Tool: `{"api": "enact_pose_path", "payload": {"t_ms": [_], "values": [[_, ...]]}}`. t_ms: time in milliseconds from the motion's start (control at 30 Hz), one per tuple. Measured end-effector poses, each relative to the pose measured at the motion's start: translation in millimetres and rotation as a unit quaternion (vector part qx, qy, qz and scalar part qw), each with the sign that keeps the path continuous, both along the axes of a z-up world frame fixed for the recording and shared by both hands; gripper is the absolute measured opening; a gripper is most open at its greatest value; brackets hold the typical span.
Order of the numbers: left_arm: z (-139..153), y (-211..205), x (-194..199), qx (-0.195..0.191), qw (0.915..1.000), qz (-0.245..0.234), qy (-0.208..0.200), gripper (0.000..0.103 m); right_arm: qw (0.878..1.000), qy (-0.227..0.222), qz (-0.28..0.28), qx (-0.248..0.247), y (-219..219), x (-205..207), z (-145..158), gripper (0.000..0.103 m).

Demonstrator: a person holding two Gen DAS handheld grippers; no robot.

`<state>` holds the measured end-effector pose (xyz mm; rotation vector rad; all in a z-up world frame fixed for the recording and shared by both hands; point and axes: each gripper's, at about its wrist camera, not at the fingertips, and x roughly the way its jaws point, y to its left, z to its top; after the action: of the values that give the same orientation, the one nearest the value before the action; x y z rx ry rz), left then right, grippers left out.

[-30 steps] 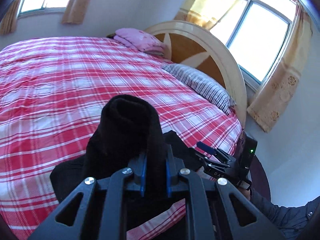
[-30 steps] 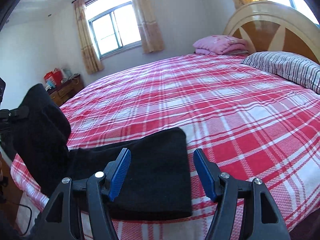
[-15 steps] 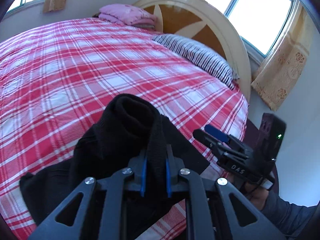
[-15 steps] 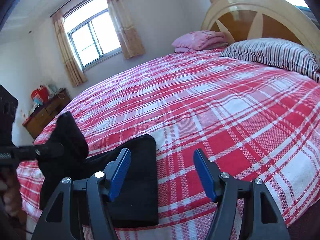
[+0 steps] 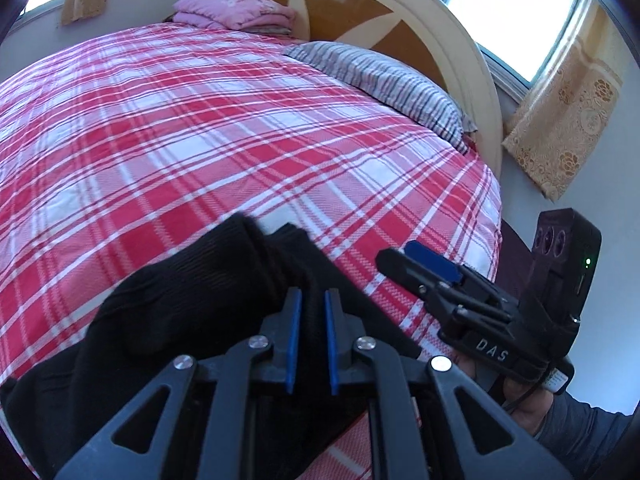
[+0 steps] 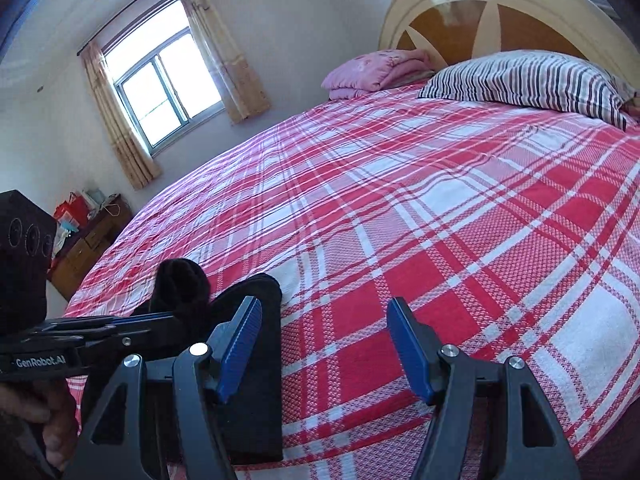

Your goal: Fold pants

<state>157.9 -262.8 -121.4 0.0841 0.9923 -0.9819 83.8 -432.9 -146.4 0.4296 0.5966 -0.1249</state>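
The black pants (image 5: 192, 304) lie bunched at the near edge of the bed (image 5: 240, 128), on its red-and-white checked cover. The left tool (image 5: 311, 312) has its blue pads pressed close together on a raised fold of the pants, its jaws having just closed a little further on the cloth. The right tool (image 6: 324, 344) hangs just to the right of the pants with its jaws spread wide and nothing between them; the pants' edge sits beside its left finger. Farther up the bed lie a striped pillow (image 6: 528, 80) and a folded pink blanket (image 6: 376, 72), against the headboard (image 6: 500, 12). A person's hand (image 6: 48, 424) holds the left tool.
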Motion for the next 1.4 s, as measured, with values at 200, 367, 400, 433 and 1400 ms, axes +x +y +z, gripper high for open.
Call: {"api": "enact_pose_path", "payload": {"t_ms": [200, 367, 400, 433, 1400], "values": [[31, 14, -12, -0.046, 0.9986, 0.006, -0.027, 0.02, 1.0, -0.018, -0.003, 0.014, -7, -5, 3, 0.067], [49, 58, -22, -0.027, 0.9921, 0.056, -0.109, 0.062, 0.997, -0.039, 0.052, 0.043, 8, -6, 16, 0.067], [46, 75, -21, -0.023, 0.9904, 0.077, -0.112, 0.062, 0.995, -0.041, 0.078, 0.05, 17, -4, 19, 0.067], [41, 87, -19, -0.02, 0.9897, 0.09, -0.11, 0.062, 0.993, -0.038, 0.102, 0.055, 27, -3, 20, 0.069], [-44, 161, -20, 0.038, 0.9755, 0.2, -0.082, 0.073, 0.986, 0.076, 0.116, -0.094, 64, 9, 1, 0.018]]}}
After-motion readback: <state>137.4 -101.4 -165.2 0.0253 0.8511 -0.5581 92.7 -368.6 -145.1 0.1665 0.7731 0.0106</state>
